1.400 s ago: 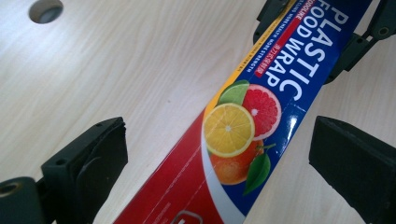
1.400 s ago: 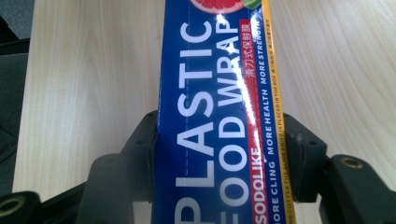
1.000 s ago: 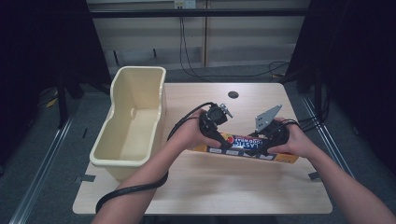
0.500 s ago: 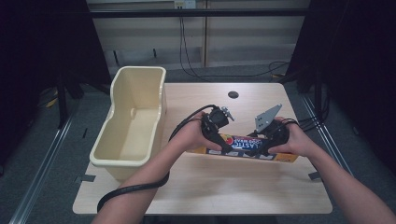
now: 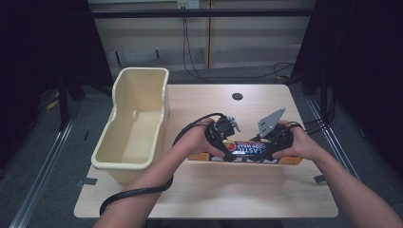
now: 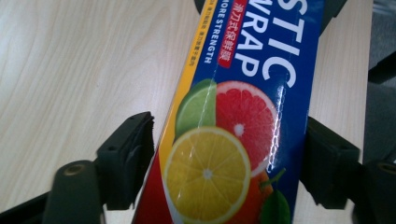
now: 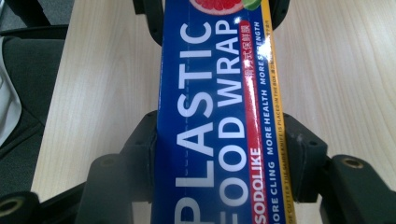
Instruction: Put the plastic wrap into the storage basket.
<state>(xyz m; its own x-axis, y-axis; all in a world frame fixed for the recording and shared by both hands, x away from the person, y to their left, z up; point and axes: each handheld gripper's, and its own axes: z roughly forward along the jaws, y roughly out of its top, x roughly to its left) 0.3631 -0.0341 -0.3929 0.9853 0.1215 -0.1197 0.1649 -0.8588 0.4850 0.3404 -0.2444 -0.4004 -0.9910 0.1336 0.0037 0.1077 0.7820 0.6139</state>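
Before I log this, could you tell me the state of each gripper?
Left gripper: jaws just closing around the plastic wrap box, pads pressing it.
Right gripper: shut on the box.

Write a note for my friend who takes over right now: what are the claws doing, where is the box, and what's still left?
Left claw: jaws have just been closing around the fruit-picture end of the plastic wrap box; they look against its sides, though a firm press is hard to confirm.
Right claw: shut on the box's other end.
Box: lying flat on the wooden table, near the person's edge.
Cream bin: stands at the table's left, nothing visible inside.
Done: both ends reached.
Left: probably lift the box with both claws; the bin may be where it goes.
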